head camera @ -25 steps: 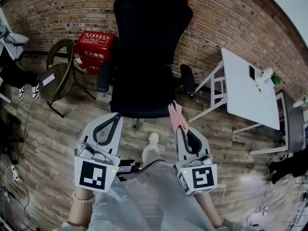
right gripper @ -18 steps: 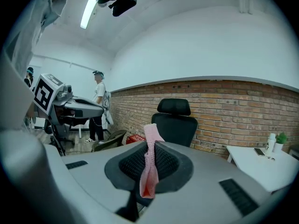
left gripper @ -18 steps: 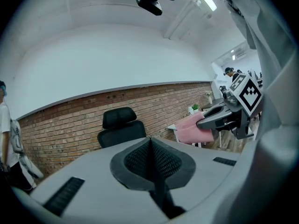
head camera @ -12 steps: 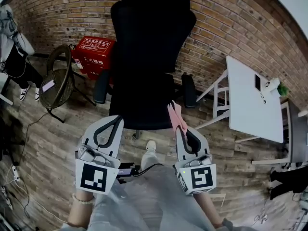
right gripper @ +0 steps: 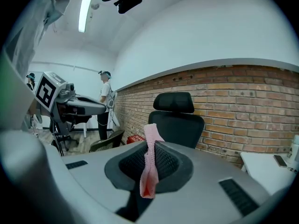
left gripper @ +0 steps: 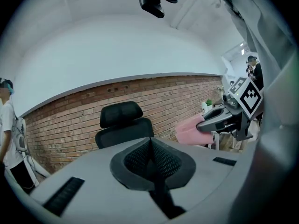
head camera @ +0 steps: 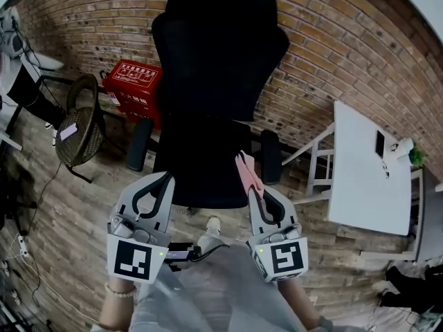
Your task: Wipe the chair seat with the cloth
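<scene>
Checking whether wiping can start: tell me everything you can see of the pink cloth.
The pink cloth is a small, soft-looking fabric piece bunched into a narrow strip. The right gripper is shut on it, its jaws pinching the middle; one end sticks out past the tips, the other hangs limp nearer the camera. In the head view it sits by the right front edge of the chair seat, seemingly not yet pressed onto it. Nothing else touches it.
</scene>
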A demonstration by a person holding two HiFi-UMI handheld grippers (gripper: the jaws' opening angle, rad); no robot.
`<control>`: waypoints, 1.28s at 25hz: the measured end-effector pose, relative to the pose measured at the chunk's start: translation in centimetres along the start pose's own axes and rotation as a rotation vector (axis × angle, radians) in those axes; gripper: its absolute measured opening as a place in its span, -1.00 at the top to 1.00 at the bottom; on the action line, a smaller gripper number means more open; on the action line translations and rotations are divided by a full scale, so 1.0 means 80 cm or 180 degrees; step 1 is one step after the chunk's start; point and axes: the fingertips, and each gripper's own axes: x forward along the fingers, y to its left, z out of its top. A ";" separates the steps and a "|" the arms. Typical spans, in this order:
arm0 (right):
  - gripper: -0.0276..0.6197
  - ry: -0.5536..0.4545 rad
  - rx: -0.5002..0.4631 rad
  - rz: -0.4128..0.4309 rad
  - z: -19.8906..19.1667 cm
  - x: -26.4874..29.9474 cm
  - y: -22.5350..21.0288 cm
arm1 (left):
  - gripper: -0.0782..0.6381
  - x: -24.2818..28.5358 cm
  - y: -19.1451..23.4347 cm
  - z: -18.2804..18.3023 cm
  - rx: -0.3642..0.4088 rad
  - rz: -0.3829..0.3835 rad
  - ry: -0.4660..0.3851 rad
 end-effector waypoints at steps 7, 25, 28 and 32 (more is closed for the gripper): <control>0.74 -0.0079 0.0001 0.0190 0.002 0.056 -0.063 | 0.73 0.079 0.006 0.002 -0.0029 0.0047 0.0081; 0.74 0.0134 -0.0238 0.0416 -0.037 0.114 -0.115 | 0.73 0.190 -0.004 -0.012 -0.0129 -0.0053 0.0239; 0.74 0.0201 -0.0185 0.0365 -0.050 0.125 -0.122 | 0.73 0.205 -0.005 -0.023 -0.0127 -0.0140 0.0253; 0.74 0.0269 -0.0123 0.0325 -0.066 0.151 -0.120 | 0.73 0.219 0.005 -0.049 -0.0139 -0.0229 0.0308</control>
